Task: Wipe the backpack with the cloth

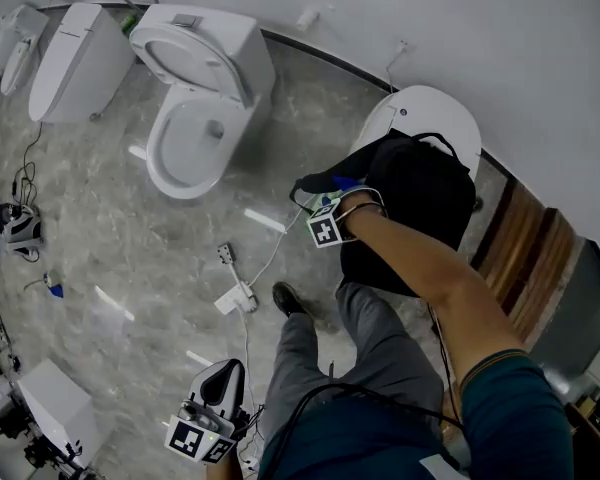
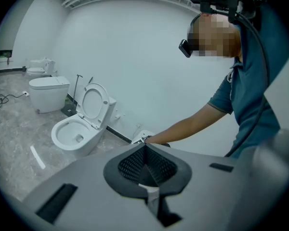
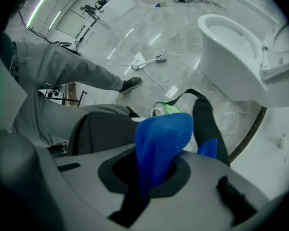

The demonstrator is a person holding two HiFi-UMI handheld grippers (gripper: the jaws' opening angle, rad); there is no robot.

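The black backpack [image 1: 420, 203] lies on a closed white toilet lid [image 1: 440, 113] at the right of the head view. My right gripper [image 1: 335, 200] is at the backpack's left edge, shut on a blue cloth [image 3: 161, 141] that bulges out between its jaws. In the right gripper view the backpack's dark body [image 3: 101, 131] lies just below the cloth, and a black strap [image 3: 207, 121] runs past on the right. My left gripper [image 1: 228, 370] hangs low by the person's left leg, far from the backpack. Its jaws [image 2: 145, 162] are shut with nothing between them.
An open white toilet [image 1: 195, 108] stands left of the backpack, with another toilet [image 1: 75, 63] further left. A power strip with cable [image 1: 235, 296] lies on the marbled floor by the person's shoe [image 1: 290, 298]. Wooden boards [image 1: 525, 258] lean at the right.
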